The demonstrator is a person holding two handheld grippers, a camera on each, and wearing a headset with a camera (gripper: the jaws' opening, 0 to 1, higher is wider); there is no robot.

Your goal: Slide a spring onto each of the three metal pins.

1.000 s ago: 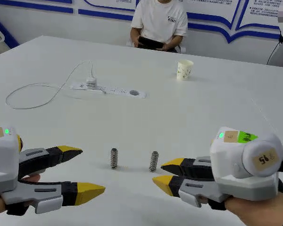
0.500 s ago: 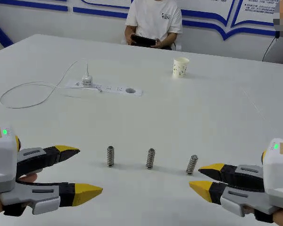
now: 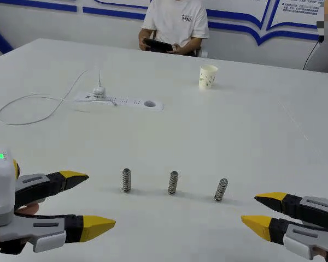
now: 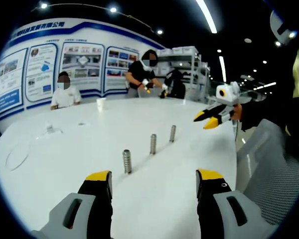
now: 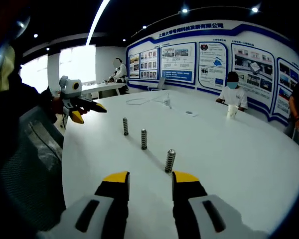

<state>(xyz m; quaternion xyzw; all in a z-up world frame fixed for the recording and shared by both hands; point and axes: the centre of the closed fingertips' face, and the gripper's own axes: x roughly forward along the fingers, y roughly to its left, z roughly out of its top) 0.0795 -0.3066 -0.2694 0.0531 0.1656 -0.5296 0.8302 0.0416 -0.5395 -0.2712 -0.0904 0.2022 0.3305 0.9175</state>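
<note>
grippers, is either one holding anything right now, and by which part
Nothing is held. The left gripper and the right gripper are both open and empty; the springs stand free on the table.

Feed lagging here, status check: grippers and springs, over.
Jaws open, empty: left gripper, right gripper. Three grey metal coil springs standing in a row on white table, between grippers. Nothing in the way.
</note>
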